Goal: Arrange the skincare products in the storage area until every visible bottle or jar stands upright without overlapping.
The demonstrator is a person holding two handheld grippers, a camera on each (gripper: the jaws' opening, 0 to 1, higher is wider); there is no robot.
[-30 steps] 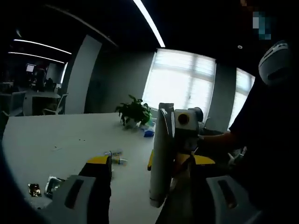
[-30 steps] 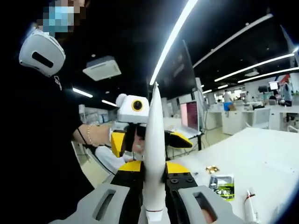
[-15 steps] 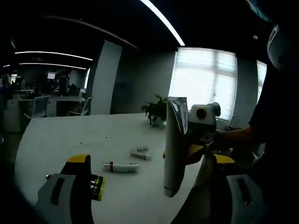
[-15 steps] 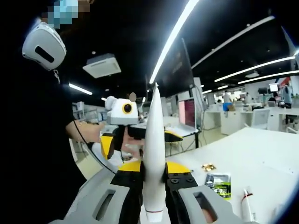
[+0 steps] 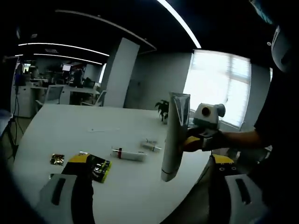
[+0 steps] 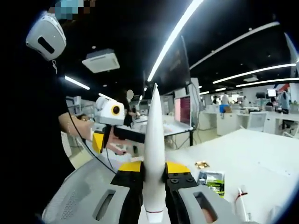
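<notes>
Right gripper [image 5: 187,141] holds white tube [image 5: 174,135] upright above white table [image 5: 70,135]; left gripper [image 5: 149,186] jaws apart.

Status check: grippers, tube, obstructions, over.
Right hand-held gripper shut on white tube, held above table. Left hand-held gripper open. Small tubes lying flat on table.

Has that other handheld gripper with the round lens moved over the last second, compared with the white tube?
Yes. In the right gripper view the left gripper has drawn away leftward from the white tube clamped between the right gripper's fingers.
</notes>
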